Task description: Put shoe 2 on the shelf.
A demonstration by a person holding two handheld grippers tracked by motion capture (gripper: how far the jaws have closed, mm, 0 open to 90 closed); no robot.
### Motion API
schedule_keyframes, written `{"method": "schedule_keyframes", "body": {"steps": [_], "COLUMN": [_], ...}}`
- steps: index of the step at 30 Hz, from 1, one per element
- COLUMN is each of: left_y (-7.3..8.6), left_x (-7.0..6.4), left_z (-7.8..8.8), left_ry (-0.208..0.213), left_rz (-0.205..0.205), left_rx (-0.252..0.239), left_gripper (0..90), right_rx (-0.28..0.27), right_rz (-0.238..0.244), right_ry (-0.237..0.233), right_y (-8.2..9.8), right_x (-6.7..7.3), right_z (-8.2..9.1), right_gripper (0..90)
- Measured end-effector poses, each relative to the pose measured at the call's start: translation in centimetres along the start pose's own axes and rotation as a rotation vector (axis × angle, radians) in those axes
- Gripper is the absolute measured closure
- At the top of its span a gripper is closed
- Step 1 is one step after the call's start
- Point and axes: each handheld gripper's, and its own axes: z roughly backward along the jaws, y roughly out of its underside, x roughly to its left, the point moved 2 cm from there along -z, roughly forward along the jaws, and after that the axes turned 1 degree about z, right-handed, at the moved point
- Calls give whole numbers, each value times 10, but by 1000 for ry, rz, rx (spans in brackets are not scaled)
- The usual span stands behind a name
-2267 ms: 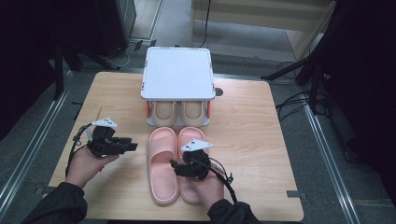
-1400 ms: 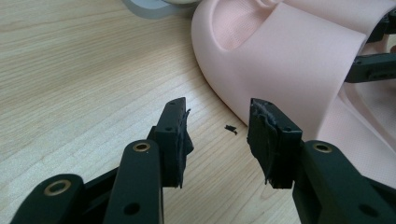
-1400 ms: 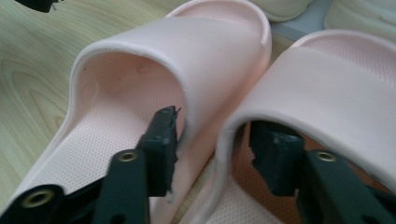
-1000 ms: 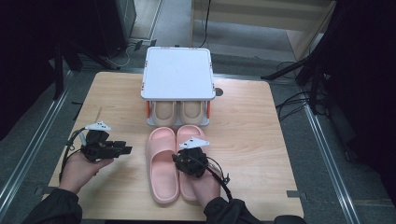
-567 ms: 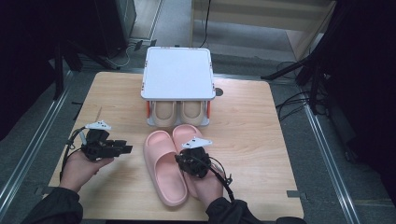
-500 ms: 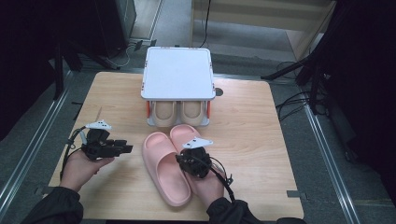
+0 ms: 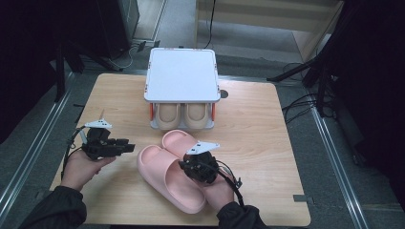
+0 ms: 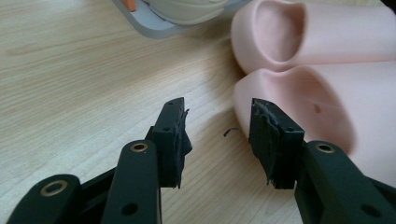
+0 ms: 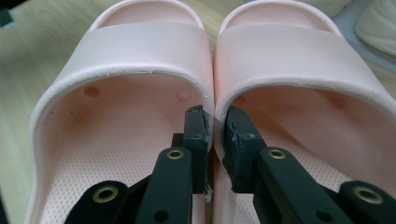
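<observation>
Two pink slides on the table [image 7: 267,124], side by side and skewed, toes toward the rack [image 7: 181,76]. Left slide [image 7: 167,176] in full sight from above; right slide [image 7: 177,141] mostly hidden under the right gripper [image 7: 197,166] and the hand behind it, toe alone peeking out. Heels of both cut off at the bottom of the right gripper view. In the rack, under the white top, two beige shoes [image 7: 182,115], only their rounded ends visible, the rest covered.

Right gripper [image 9: 214,135] down between the slides, one jaw inside each, the two touching inner walls pinched together between the pads. Jaws just closing further, now gripping both walls just behind the straps. Pad contact partly masked by the wall edges, but no gap to be seen.

Left gripper [image 7: 125,146] held over bare table, well apart from the rack, pointing at the left slide. Jaws open, nothing between them but table; left slide [image 8: 317,107] just beyond the far jaw, not touching. Small dark speck on the wood between the jaws, too small to name.
</observation>
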Motion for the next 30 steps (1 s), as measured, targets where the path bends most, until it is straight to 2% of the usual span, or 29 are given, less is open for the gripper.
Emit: {"method": "schedule_keyframes", "body": {"steps": [5,8,11,16,19,24,26,30], "left_y": [0,1,3,5,5,7,8,10], "left_x": [5,7,10,14,16,16,16,16], "left_z": [4,6,8,13,16,17,18,18], "left_ry": [-3,-2,-14,-18,-24,-26,-28,-20], "left_rz": [11,24,27,42,52,57,56,62], "left_rx": [-11,-4,-3,-17,-26,-29,-27,-21], "left_gripper": [554,547,545,544,545,544,544,541], "right_rx": [-3,5,1,-37,-58,-56,-64,-80], "right_rz": [34,81,152,228,248,290,300,297], "right_ry": [-54,-95,-130,-202,-250,-329,-339,-329], "right_y": [-6,-12,-23,-45,-58,-85,-99,-123], "right_x": [-2,-2,2,8,8,8,8,4], "right_z": [13,21,32,51,60,72,77,84], "right_gripper": [808,808,808,807,807,807,807,807]}}
